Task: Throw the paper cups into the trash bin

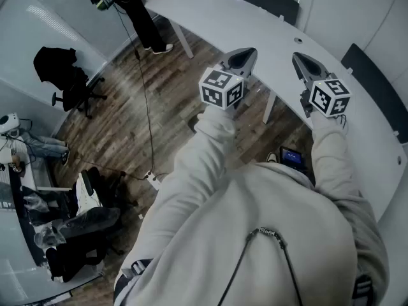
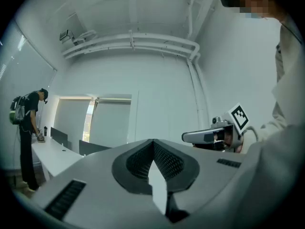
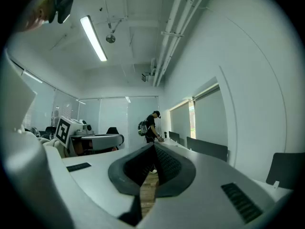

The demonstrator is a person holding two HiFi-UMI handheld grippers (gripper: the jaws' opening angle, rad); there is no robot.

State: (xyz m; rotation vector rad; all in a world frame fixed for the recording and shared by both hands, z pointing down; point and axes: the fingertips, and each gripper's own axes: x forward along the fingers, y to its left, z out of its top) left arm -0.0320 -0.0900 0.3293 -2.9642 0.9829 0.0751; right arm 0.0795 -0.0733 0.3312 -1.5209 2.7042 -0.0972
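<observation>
The person's pale sweatshirt point(image 1: 255, 234) fills the lower head view, with both sleeves extended forward. The left tool point(image 1: 242, 60) and the right tool point(image 1: 305, 65) are held level, side by side, over the near edge of the long curved white bench point(image 1: 255, 24). The jaws of each tool are fully together, tips meeting, with nothing between them.

No paper cup and no trash bin appears in any view, so their location cannot be stated. Judged step: pre-grasp, with no cup in hand. The next move probably calls for bringing a cup into view, parting the jaws of one tool, and closing lightly on the thin wall so that it does not crush.

View differences:
- The head view alone shows a black office chair point(image 1: 67, 78) at left and the wood floor point(image 1: 127, 120).
- The left gripper view alone shows the ceiling pipes point(image 2: 133, 42).
- The right gripper view alone shows a lit ceiling lamp point(image 3: 93, 37).
- All three views show a second person point(image 3: 151, 125) standing at the far bench end.
</observation>
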